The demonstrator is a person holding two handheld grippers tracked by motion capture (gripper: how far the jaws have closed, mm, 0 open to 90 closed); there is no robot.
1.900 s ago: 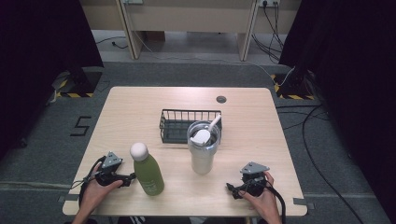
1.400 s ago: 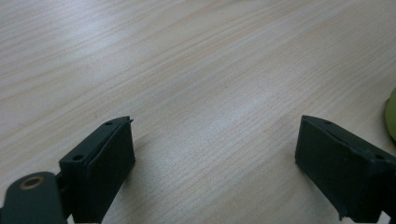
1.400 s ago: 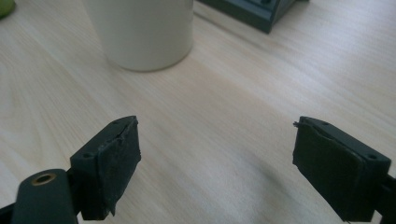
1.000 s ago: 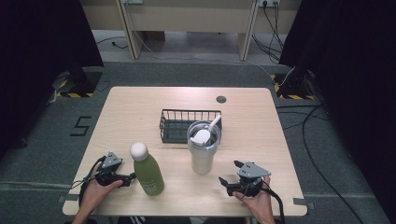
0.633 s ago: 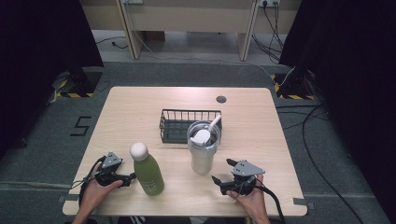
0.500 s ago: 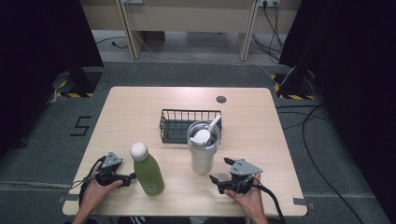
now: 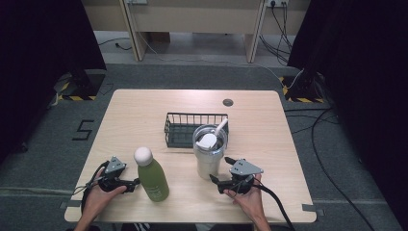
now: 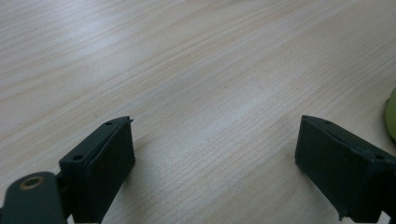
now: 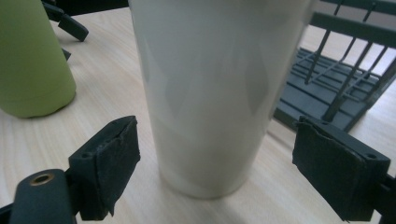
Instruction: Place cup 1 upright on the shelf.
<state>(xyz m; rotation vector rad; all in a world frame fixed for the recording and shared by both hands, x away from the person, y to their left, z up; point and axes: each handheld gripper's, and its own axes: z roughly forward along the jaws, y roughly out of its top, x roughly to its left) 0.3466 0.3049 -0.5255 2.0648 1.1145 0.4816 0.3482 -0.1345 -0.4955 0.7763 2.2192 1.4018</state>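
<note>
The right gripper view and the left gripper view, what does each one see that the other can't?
The right gripper view alone has the white tumbler standing between its open tool and the black wire basket behind. The left gripper view alone has its own open tool over bare wood. Both share the green bottle, a big side in one, a thin edge in the other, and the wooden table.

One readable mark: a floor numeral

A large dark "5" [image 7: 84, 130] was marked on the grey floor [image 7: 43, 144], just off the left edge of the table [image 7: 139, 110] in the high view. The green bottle [image 7: 153, 180], the white tumbler [image 7: 209, 163] and the wire basket [image 7: 179, 126] carried no lettering that could be read, and the two gripper views showed no writing either.
</note>
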